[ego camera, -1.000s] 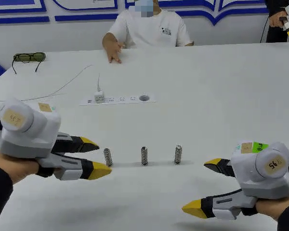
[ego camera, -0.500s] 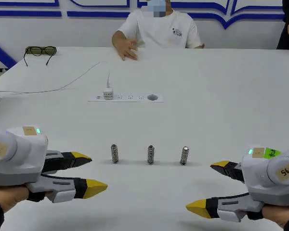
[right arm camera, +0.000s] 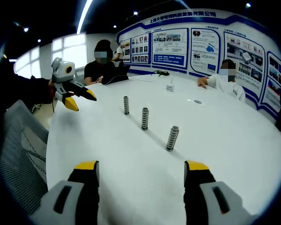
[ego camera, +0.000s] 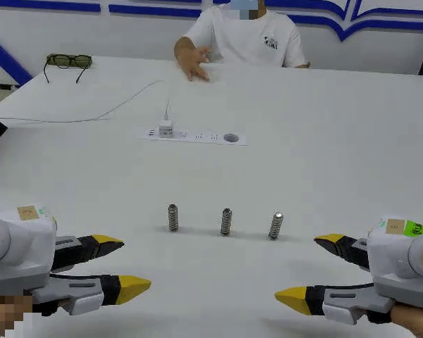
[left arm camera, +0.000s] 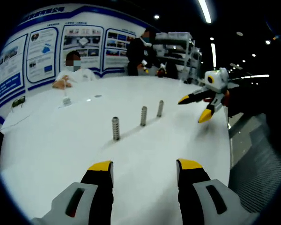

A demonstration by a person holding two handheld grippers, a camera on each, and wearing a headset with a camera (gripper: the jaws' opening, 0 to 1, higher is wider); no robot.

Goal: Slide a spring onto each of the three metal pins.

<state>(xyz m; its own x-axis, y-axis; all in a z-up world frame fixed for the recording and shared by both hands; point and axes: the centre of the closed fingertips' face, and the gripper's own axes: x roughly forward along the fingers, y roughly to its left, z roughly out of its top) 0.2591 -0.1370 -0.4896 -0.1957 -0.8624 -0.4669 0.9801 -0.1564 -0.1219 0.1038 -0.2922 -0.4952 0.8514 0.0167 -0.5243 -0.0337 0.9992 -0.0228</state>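
**A:** Where are the tongs, and what are they holding?

**B:** Both hold nothing. The left gripper (ego camera: 132,264) hovers low at the near left of the white table (ego camera: 338,141), with its yellow-tipped jaws spread wide. The right gripper (ego camera: 298,267) mirrors it at the near right, and its jaws are just as wide.

**A:** Where are the pins from there?

**B:** They are ahead of both grippers and between them, well apart from either. The left pin (ego camera: 173,217), middle pin (ego camera: 226,222) and right pin (ego camera: 276,225) stand in a row that runs left to right across the table. Each long axis is upright. The right pin looks slightly tilted, though that may be the lens.

**A:** And the springs?

**B:** The springs (ego camera: 226,224) appear to be on already, with coils wrapping all three pins. I see no loose one on the table. Judging by that, the task looks finished.

**A:** Which hand is closer to which pin?

**B:** The left gripper is nearer the left pin and the right gripper is nearer the right pin. The middle pin sits roughly midway between them.

**A:** How are the hands posed?

**B:** Each gripper points inward toward the other and a little forward, held roughly level above the tabletop. In each gripper view the row of pins recedes straight ahead between the open jaws. Any further move would mean reaching forward, then coming down along an upright pin.
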